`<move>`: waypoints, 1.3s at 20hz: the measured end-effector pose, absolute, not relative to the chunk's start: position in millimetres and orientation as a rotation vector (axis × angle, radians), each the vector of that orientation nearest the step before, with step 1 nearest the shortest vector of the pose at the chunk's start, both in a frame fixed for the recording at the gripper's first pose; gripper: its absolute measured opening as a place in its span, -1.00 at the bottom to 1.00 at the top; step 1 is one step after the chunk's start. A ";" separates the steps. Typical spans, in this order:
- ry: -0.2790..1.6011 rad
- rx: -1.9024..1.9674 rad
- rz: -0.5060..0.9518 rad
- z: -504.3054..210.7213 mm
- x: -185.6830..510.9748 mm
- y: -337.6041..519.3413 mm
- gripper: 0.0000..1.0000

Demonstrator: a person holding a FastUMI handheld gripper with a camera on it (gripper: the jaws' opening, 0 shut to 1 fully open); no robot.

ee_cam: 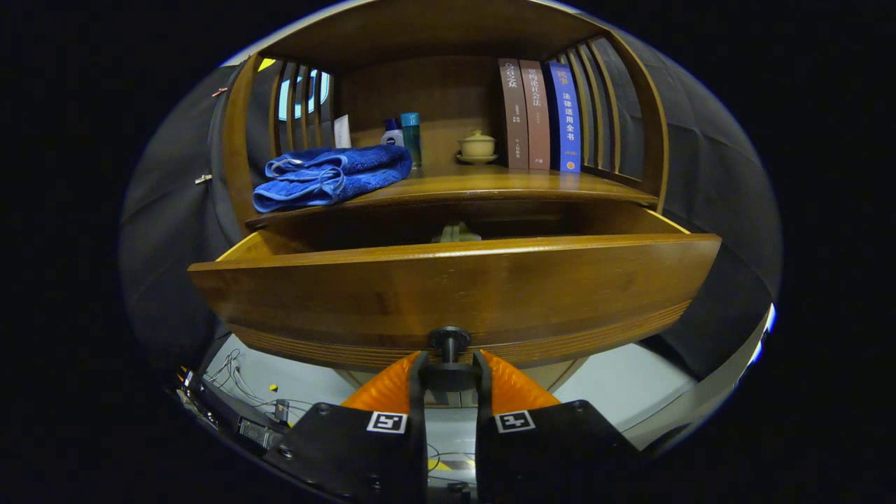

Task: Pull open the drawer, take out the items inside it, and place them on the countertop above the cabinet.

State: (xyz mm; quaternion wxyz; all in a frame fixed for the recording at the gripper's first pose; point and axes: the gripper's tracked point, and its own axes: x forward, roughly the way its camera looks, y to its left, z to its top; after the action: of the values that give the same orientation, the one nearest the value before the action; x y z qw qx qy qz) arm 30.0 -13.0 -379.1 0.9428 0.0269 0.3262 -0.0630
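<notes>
I saw the gripper point(449, 364) at lower centre clenched on the drawer knob point(449, 339). The drawer point(455, 294) stood pulled out mid-frame, a pale item point(456, 233) inside; blue towel point(329, 175) lay on the countertop point(490, 185), upper left.

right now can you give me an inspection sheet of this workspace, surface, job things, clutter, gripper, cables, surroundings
surface: wooden countertop above the drawer, bare along its front middle.
job's things: drawer pulled open; a pale item peeks over its front, too hidden to identify.
clutter: folded blue towel, two bottles, lidded cup on a saucer, three upright books, all on the countertop.
gripper: gripper closed around the dark drawer knob, both fingers against it.
cables: loose wires on the light floor below the drawer, beside the fingers.
surroundings: slatted cabinet sides, dark booth cloth behind.
</notes>
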 end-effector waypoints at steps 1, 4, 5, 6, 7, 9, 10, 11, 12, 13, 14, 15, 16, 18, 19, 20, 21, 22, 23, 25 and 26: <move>0.670 0.055 -0.129 -377.7 22.0 -13.4 -0.38; 0.686 0.057 -0.134 -375.1 1.2 -11.7 -0.38; 0.690 0.058 -0.134 -373.7 -5.6 -10.4 -0.39; 0.693 0.061 -0.135 -372.5 -11.9 -9.5 -0.38; 0.697 0.065 -0.136 -371.6 -18.7 -8.4 -0.39; 0.702 0.066 -0.136 -370.6 -28.1 -7.5 -0.39; 0.705 0.063 -0.136 -370.2 -32.4 -7.4 -0.39; 0.707 0.064 -0.135 -370.0 -35.5 -7.1 -0.39; 0.710 0.068 -0.136 -370.3 -38.4 -7.2 -0.39; 0.715 0.069 -0.138 -371.2 -40.4 -7.3 -0.39; 0.723 0.071 -0.140 -372.3 -42.5 -8.2 -0.39; 0.729 0.071 -0.139 -373.5 -44.1 -7.3 -0.39; 0.733 0.069 -0.141 -374.9 -45.4 -7.6 -0.39; 0.741 0.064 -0.140 -379.0 -49.0 -6.9 -0.39; 0.729 0.067 -0.144 -379.0 -44.9 -6.2 -0.39; 0.736 0.064 -0.142 -379.6 -45.8 -6.4 -0.30; 0.738 0.062 -0.143 -378.2 -46.7 -5.8 -0.20; 0.728 0.060 -0.145 -373.6 -46.9 -5.5 -0.11; 0.714 0.057 -0.147 -367.1 -44.3 -6.3 -0.06; 0.699 0.055 -0.165 -359.6 -49.4 -9.2 0.47; 0.702 0.057 -0.171 -356.2 -53.5 -9.7 0.74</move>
State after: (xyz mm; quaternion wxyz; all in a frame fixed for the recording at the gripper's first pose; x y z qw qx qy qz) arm -53.5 -9.7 -356.2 0.9351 0.0279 0.3433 -0.0835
